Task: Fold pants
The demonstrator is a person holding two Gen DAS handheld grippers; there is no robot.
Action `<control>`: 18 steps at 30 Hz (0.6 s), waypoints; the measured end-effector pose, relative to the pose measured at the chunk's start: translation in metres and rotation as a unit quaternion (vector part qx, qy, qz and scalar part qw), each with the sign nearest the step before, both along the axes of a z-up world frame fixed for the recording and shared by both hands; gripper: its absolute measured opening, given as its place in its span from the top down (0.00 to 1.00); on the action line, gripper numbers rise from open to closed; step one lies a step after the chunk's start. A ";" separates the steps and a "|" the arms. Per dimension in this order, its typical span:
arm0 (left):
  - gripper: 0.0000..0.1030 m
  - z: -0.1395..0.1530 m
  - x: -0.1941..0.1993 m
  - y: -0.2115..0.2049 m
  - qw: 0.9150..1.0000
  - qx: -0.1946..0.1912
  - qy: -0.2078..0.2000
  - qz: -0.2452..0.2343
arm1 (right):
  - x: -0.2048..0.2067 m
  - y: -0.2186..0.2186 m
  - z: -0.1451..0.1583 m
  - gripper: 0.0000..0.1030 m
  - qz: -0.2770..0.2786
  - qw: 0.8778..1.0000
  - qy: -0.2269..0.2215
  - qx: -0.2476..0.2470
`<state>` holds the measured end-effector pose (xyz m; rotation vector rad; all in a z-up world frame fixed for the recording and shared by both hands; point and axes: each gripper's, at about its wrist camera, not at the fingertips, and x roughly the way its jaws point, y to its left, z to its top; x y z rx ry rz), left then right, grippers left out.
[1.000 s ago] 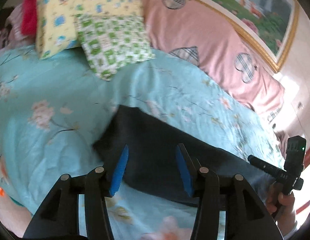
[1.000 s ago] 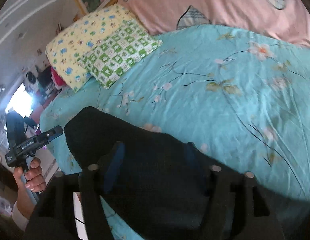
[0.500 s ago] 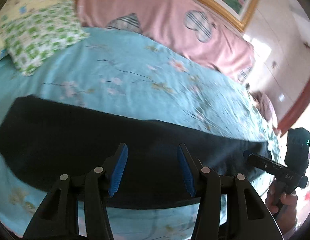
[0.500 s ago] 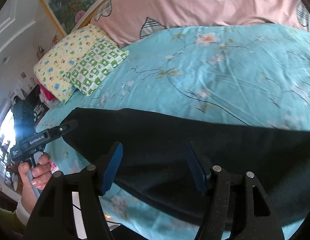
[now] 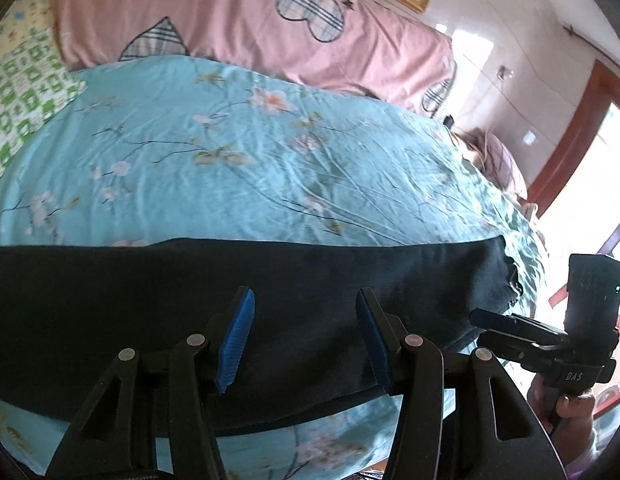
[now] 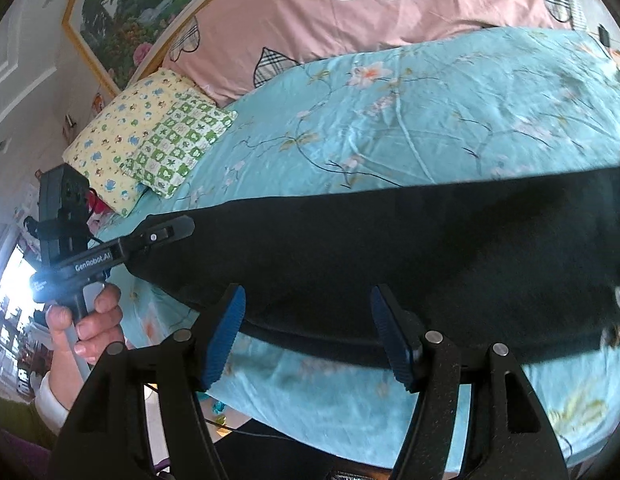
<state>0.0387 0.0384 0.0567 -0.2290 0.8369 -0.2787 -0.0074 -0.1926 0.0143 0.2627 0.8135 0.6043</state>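
Now the bed (image 5: 270, 168) carries the dark pants (image 5: 190, 300), stretched flat near its front edge. My left gripper (image 5: 304, 336) and right gripper (image 6: 306, 332) hover over them, jaws spread wide, grasping nothing.

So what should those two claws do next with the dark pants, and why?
Probably lower the left claw and right claw to grip opposite ends of the pants. Both are open and empty, while the pants lie in a long strip on the bedspread.
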 end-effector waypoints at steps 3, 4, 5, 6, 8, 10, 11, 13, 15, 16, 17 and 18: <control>0.48 0.000 0.006 -0.011 1.000 0.003 0.003 -0.012 | -0.004 -0.013 -0.003 0.36 -0.014 1.000 0.008 0.005; 0.48 0.000 0.009 -0.014 1.000 0.004 0.004 -0.016 | -0.005 -0.016 -0.003 0.36 -0.018 1.000 0.009 0.006; 0.48 0.000 0.011 -0.018 1.000 0.005 0.005 -0.020 | -0.007 -0.021 -0.004 0.36 -0.023 1.000 0.009 0.007; 0.47 0.001 0.015 -0.023 1.000 0.007 0.006 -0.026 | -0.010 -0.026 -0.004 0.36 -0.028 1.000 0.008 0.008; 0.47 0.001 0.020 -0.032 0.999 0.009 0.007 -0.037 | -0.013 -0.035 -0.006 0.36 -0.039 0.999 0.009 0.009; 0.47 0.001 0.026 -0.043 0.999 0.014 0.011 -0.052 | -0.016 -0.046 -0.008 0.36 -0.057 0.998 0.014 0.011; 0.47 0.000 0.029 -0.048 0.998 0.016 0.012 -0.059 | -0.018 -0.052 -0.009 0.36 -0.065 0.998 0.015 0.014; 0.47 0.000 0.035 -0.063 0.997 0.024 0.014 -0.075 | -0.021 -0.065 -0.011 0.36 -0.085 0.996 0.018 0.019; 0.46 0.001 0.040 -0.078 0.995 0.033 0.014 -0.096 | -0.024 -0.076 -0.013 0.36 -0.104 0.994 0.021 0.021; 0.46 0.001 0.042 -0.085 0.994 0.037 0.013 -0.104 | -0.026 -0.084 -0.014 0.36 -0.116 0.993 0.023 0.025; 0.45 0.001 0.044 -0.091 0.993 0.041 0.012 -0.112 | -0.027 -0.089 -0.014 0.36 -0.125 0.992 0.024 0.026; 0.45 0.002 0.047 -0.099 0.991 0.047 0.010 -0.124 | -0.030 -0.094 -0.014 0.36 -0.133 0.990 0.024 0.027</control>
